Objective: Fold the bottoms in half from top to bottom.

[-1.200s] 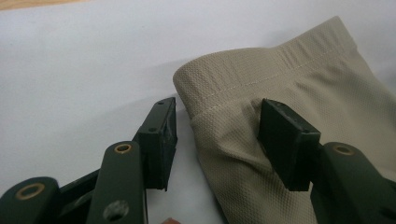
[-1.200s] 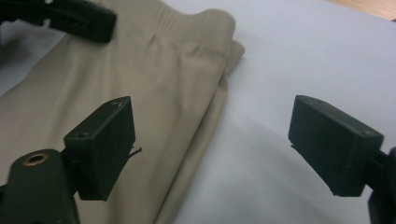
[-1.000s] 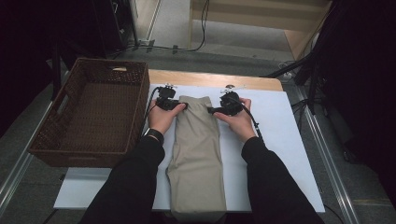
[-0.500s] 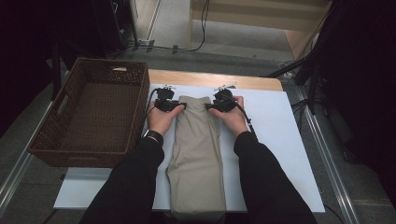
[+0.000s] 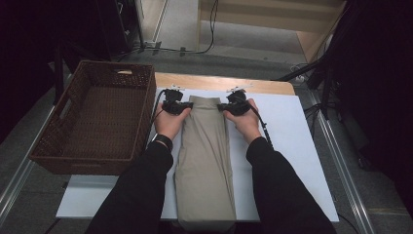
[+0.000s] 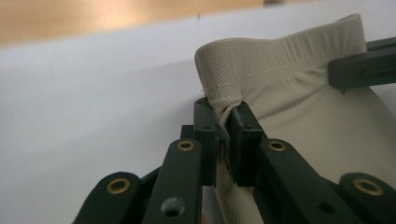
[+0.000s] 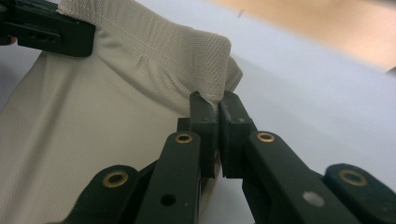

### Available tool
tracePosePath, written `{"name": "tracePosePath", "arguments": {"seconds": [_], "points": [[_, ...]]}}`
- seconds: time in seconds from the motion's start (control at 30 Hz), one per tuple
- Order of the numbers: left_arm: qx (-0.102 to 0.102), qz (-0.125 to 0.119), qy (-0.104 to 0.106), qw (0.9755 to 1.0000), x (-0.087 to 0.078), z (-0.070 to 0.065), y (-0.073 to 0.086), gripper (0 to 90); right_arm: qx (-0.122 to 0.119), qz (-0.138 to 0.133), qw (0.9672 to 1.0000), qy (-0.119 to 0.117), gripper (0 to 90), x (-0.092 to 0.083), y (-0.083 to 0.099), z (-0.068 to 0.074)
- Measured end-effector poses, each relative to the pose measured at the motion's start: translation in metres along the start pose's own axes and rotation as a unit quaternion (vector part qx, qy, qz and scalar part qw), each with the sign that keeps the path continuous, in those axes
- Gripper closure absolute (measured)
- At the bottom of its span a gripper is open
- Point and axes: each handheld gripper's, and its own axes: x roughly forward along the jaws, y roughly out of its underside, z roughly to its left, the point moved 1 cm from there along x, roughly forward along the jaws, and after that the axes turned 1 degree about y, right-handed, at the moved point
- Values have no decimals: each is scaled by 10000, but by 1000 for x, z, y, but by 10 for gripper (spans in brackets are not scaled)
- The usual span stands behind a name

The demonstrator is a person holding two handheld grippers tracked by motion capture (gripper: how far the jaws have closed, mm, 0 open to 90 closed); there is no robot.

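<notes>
Where pinched, ribbed beige knit trousers (image 5: 204, 151) pucker.

To your left sits a brown woven wicker basket (image 5: 92, 122), beside the white sheet (image 5: 292, 141) covering the light wooden table (image 5: 219, 83).

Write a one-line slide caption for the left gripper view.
Left claw pinches the waistband corner of folded beige trousers lying on a white tabletop.
</notes>
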Motion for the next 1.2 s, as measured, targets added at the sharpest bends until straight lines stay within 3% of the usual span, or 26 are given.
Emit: {"name": "tracePosePath", "arguments": {"seconds": [0.1, 0.2, 0.33, 0.47, 0.73, 0.8, 1.0, 1.2], "points": [[227, -179, 44, 9996, -6, -8, -21, 833, -115, -137, 9997, 165, 851, -18, -16, -4], [318, -439, 124, 9985, -16, -16, -46, 834, -113, -358, 9989, 274, 851, -38, -33, -11], [380, -773, 399, 9955, -33, -24, -79, 833, -179, -750, 9961, 428, 851, -66, -56, -17], [587, -845, 472, 9936, -48, -33, -92, 832, -229, -1094, 9932, 321, 850, -87, -67, -21], [842, -1077, 650, 9885, -70, -46, -62, 830, -693, -1459, 9869, 62, 849, -107, -37, -4], [1039, -1076, 668, 9865, -78, -52, -53, 830, -756, -1495, 9859, 5, 848, -112, -27, 0], [1092, -1206, 761, 9837, -97, -66, -28, 829, -805, -1674, 9823, -237, 847, -128, 1, 16], [1240, -1245, 866, 9806, -117, -80, -1, 827, -1009, -1747, 9790, -303, 846, -142, 27, 36]]}}
